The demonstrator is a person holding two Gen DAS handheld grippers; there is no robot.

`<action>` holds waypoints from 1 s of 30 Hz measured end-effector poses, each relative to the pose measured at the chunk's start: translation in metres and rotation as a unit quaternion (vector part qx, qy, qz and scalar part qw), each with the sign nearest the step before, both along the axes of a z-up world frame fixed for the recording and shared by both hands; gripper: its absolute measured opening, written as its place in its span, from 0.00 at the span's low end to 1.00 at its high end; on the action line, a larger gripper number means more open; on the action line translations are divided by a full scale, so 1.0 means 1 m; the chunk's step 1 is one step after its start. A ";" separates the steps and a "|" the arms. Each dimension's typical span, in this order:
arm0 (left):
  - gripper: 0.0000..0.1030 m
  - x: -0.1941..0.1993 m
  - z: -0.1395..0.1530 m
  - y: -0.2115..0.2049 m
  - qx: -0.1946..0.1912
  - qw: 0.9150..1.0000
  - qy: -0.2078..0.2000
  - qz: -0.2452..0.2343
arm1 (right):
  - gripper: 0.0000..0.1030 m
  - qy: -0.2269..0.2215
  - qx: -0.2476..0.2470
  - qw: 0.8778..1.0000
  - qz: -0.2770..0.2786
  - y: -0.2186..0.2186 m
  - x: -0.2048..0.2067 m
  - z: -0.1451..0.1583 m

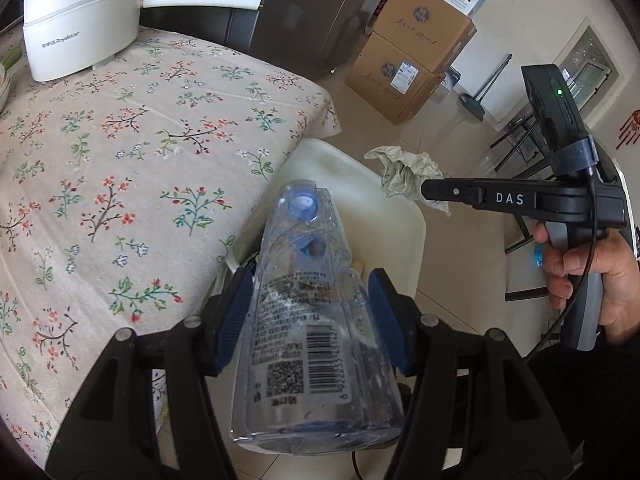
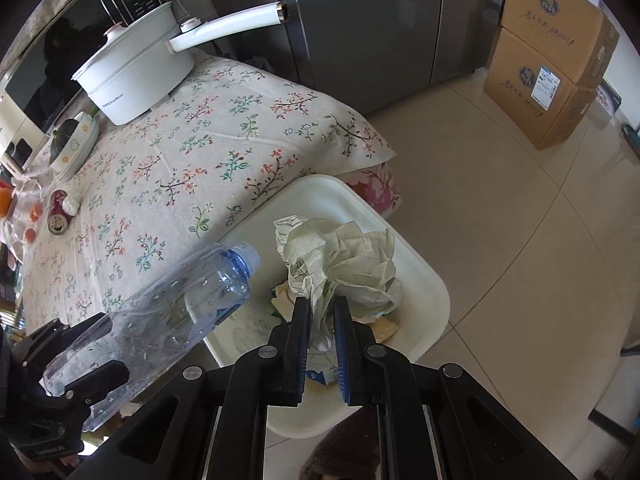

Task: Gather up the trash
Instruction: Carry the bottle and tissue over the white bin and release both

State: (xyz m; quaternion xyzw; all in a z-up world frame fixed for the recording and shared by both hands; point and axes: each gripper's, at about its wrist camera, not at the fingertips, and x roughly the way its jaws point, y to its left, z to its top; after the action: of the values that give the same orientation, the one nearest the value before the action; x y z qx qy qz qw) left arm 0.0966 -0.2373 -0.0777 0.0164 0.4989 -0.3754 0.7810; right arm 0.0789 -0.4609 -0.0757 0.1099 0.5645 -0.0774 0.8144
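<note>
My left gripper [image 1: 310, 312] is shut on a crushed clear plastic bottle [image 1: 308, 320] with a blue cap, held at the table's edge over a white bin [image 1: 400, 216]. The bottle also shows in the right wrist view [image 2: 172, 312], in the left gripper [image 2: 86, 356]. My right gripper [image 2: 322, 312] is shut on a crumpled pale green paper ball [image 2: 344, 268] above the white bin [image 2: 424, 280]. In the left wrist view the right gripper [image 1: 430, 194] holds the paper ball [image 1: 404, 172] beyond the bin. Scraps lie inside the bin.
A table with a floral cloth [image 1: 120, 160] stands left of the bin, bearing a white electric pot [image 1: 80, 20], bowls [image 2: 76, 140] and small items [image 2: 60, 212]. Cardboard boxes [image 2: 548, 68] are stacked on the tiled floor by a grey fridge [image 2: 360, 20].
</note>
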 end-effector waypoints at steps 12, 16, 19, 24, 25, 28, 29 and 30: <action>0.91 -0.003 0.002 -0.018 0.025 0.999 -0.042 -0.014 | 0.13 0.018 0.010 1.000 -0.011 -0.012 -0.003 -0.010; 0.96 -0.004 0.016 -0.003 0.020 0.998 -0.058 0.002 | 0.13 0.023 0.008 1.000 -0.005 -0.004 0.001 -0.012; 0.97 -0.001 0.021 0.014 0.019 0.998 -0.061 0.022 | 0.13 0.024 0.007 1.000 0.001 0.004 0.006 -0.013; 0.97 0.002 0.031 0.047 0.026 0.995 -0.075 0.064 | 0.13 0.026 0.005 1.000 0.011 0.020 0.013 -0.013; 0.98 0.002 0.032 0.054 0.027 0.994 -0.079 0.072 | 0.13 0.027 0.004 1.000 0.013 0.023 0.015 -0.014; 0.98 0.002 0.039 0.073 0.032 0.991 -0.091 0.097 | 0.17 0.031 -0.007 0.999 0.017 0.033 0.020 -0.015; 0.99 0.001 0.041 0.079 0.032 0.990 -0.095 0.104 | 0.22 0.032 -0.011 0.999 0.016 0.036 0.022 -0.014; 0.99 0.001 0.043 0.084 0.033 0.989 -0.097 0.110 | 0.39 0.033 -0.010 0.999 0.014 0.037 0.024 -0.014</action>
State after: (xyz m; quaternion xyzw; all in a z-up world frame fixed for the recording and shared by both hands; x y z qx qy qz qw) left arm 0.0975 -0.1528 -0.0346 0.0234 0.4314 -0.2672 0.8614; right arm 0.1028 -0.4237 -0.0900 0.0914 0.5920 -0.0755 0.7971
